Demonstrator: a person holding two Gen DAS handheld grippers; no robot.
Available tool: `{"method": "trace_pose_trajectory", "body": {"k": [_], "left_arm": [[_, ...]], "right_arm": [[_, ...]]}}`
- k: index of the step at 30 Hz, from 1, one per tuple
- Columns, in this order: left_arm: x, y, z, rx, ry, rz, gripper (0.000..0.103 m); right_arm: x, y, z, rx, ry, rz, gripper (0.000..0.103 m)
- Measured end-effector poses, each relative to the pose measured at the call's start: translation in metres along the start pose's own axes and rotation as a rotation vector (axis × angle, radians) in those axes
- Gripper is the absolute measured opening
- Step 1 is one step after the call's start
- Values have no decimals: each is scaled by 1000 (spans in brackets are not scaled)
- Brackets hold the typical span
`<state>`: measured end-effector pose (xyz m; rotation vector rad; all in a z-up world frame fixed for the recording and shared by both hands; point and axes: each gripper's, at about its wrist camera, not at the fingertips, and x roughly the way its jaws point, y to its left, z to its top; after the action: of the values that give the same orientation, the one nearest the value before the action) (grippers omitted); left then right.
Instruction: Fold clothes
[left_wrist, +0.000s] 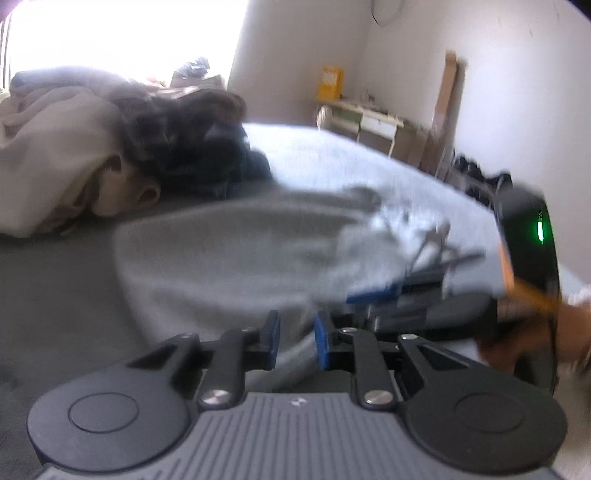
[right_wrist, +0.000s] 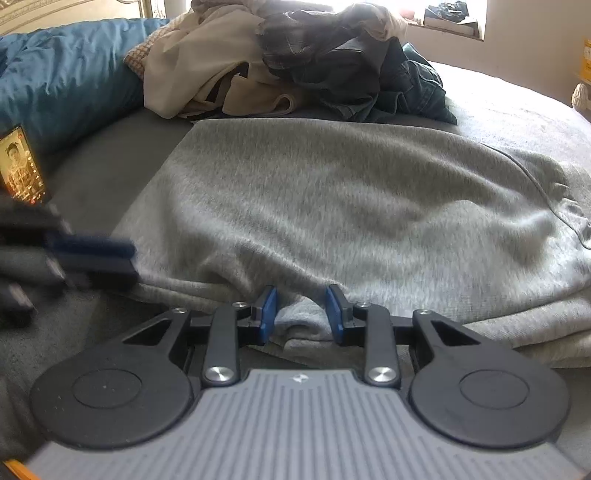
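Note:
A light grey sweatshirt (right_wrist: 351, 192) lies spread on the bed, and it is blurred in the left wrist view (left_wrist: 221, 251). My right gripper (right_wrist: 302, 314) sits at its near edge, blue pads closed on a raised fold of the grey cloth. In the left wrist view the same gripper (left_wrist: 388, 291) comes in from the right with rumpled cloth at its tip. My left gripper (left_wrist: 298, 341) hovers over the sweatshirt's near edge with a narrow gap between its pads, and cloth shows below them without being pinched. It appears blurred at the left of the right wrist view (right_wrist: 96, 258).
A heap of beige and dark clothes (right_wrist: 295, 55) lies at the far side of the bed. A blue duvet (right_wrist: 66, 81) and a lit phone (right_wrist: 24, 166) are at the left. A desk (left_wrist: 369, 122) stands against the far wall. A hand (left_wrist: 535, 332) holds the right gripper.

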<state>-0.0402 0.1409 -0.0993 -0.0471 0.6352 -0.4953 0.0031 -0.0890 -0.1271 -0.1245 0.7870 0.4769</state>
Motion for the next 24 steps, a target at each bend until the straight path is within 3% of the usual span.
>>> {"method": "trace_pose_trajectory", "body": {"k": [4, 7, 9, 12, 15, 18, 19, 21, 24], "left_arm": [[33, -10, 4, 13, 10, 14, 22], [59, -13, -20, 64, 105, 78, 23], [53, -10, -31, 59, 55, 70, 23], [49, -4, -33, 22, 53, 68, 23], [49, -3, -33, 16, 47, 74, 23], [49, -3, -36, 10, 39, 79, 23], [49, -3, -36, 6, 37, 79, 23], [48, -3, -37, 1, 33, 74, 23], [48, -3, -37, -4, 32, 77, 23]], "right_arm": [[-7, 0, -4, -15, -3, -5, 29], [-13, 1, -7, -27, -1, -11, 29], [-14, 0, -8, -33, 2, -10, 29], [-16, 0, -6, -31, -2, -6, 29], [-28, -7, 2, 16, -67, 8, 30], [-42, -17, 10, 6, -158, -83, 30], [-42, -24, 10, 20, -154, -116, 30], [-27, -48, 7, 122, -43, -156, 32], [-20, -78, -1, 299, -7, -92, 31]]}}
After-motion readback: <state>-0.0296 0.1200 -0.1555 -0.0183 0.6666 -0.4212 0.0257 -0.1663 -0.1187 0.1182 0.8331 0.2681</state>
